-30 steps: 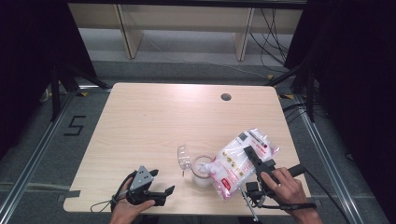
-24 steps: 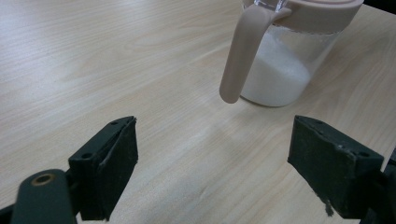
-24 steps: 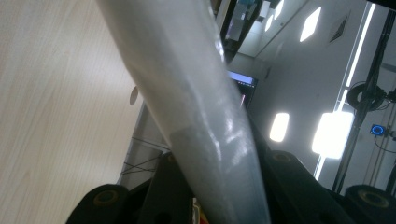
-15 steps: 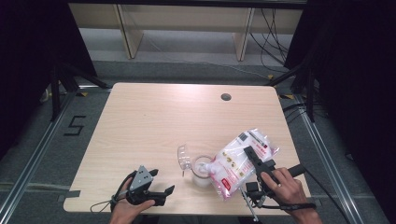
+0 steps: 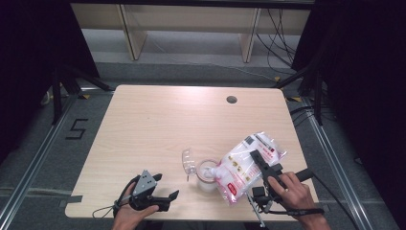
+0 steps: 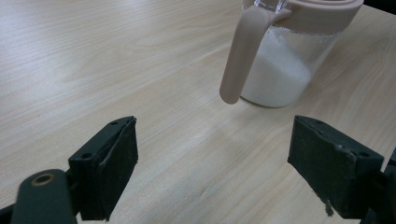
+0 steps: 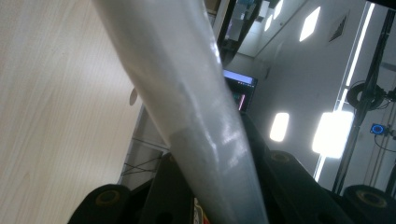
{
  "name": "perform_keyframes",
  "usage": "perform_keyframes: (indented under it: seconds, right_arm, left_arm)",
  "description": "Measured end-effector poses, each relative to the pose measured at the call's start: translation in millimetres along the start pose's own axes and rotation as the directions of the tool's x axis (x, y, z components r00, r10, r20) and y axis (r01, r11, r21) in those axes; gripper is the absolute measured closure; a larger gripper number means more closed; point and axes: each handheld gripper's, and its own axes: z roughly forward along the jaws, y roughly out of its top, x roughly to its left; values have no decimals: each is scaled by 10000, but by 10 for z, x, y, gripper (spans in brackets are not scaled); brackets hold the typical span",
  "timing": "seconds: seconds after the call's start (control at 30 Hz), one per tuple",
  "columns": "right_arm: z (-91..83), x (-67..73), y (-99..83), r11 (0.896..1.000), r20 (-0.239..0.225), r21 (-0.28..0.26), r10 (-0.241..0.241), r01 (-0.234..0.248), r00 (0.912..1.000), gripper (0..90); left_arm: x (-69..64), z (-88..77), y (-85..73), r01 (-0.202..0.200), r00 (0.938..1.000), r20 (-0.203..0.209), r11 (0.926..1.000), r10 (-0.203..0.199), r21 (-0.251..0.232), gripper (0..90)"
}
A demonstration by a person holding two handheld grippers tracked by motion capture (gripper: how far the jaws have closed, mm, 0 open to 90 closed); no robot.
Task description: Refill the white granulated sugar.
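Note:
A clear jar (image 5: 207,176) with a pink rim and an open see-through lid (image 5: 188,163) stands near the table's front edge, partly filled with white grains. A white and pink printed bag (image 5: 242,167) is tilted down to the left, its lower end over the jar's mouth. My right gripper (image 5: 257,159) is shut on the bag's upper part; in the right gripper view the bag (image 7: 187,93) runs up between the jaws. My left gripper (image 5: 168,199) rests open at the front left. In its own view the jar (image 6: 280,70) and its pink strap (image 6: 238,60) stand ahead of the left gripper (image 6: 212,172), apart from the pads.
The wooden table (image 5: 158,124) has a round cable hole (image 5: 231,99) at the back right. Dark curtains, metal frame legs and a shelf unit stand beyond the far edge. A cable trails from each gripper over the front edge.

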Motion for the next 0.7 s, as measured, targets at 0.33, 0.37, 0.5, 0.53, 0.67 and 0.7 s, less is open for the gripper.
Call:
perform_keyframes:
  seconds: [0.33, 0.37, 0.5, 0.53, 0.67, 0.7]
  right_arm:
    - [-4, -8, -2, 10000, 93, 40, -27, 27, 10000, 800]
    - [-1, -17, -2, 9999, 146, -24, -136, 136, 9998, 800]
    - [-4, -6, -5, 10000, 109, 29, -7, 7, 9999, 802]
    - [-4, -7, -5, 10000, 107, 26, -22, 21, 9999, 802]
    - [-7, -6, -6, 10000, 132, 14, 25, -25, 9999, 804]
    - [-5, -12, -5, 10000, 170, -24, -19, 19, 9999, 804]
  left_arm:
    - [-1, 0, 1, -49, 10000, 3, 10000, 49, 8, 152]
    - [0, -1, 1, -62, 10000, -5, 10000, 62, 18, 153]
    - [1, -1, 1, -64, 10000, -7, 10000, 64, 1, 152]
    - [0, -1, 0, -61, 10000, -3, 10000, 61, 18, 152]
    - [1, -2, 0, -68, 10000, -16, 10000, 68, -2, 153]
    - [1, -2, 0, -63, 10000, -17, 10000, 63, -1, 152]
